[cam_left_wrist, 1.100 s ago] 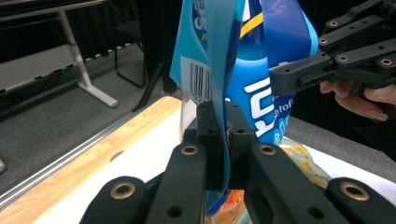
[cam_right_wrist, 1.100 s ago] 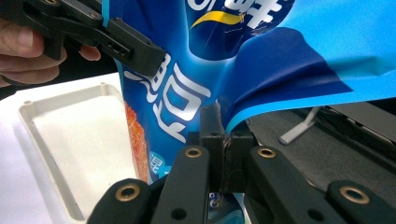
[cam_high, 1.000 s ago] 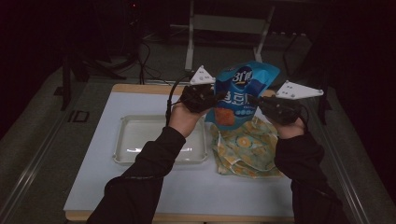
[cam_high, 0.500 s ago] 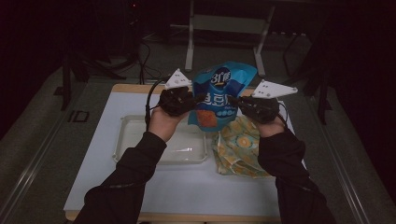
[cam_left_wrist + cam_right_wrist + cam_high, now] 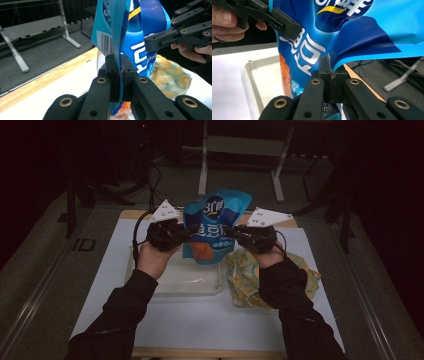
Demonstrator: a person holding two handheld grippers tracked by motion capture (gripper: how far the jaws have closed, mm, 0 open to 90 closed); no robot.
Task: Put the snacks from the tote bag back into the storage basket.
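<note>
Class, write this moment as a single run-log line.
left gripper: shut on snack bag | right gripper: shut on snack bag | bag: held up over tray | cloth: on table

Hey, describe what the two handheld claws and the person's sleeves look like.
Both claws, left and right, are black with brass-coloured pivot rivets. Each carries a pale grey three-cornered plate on top and trails a black cable. The person wears dark long sleeves to the wrists.

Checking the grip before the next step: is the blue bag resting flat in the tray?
No, both claws hold the blue bag upright in the air above the tray.
</note>
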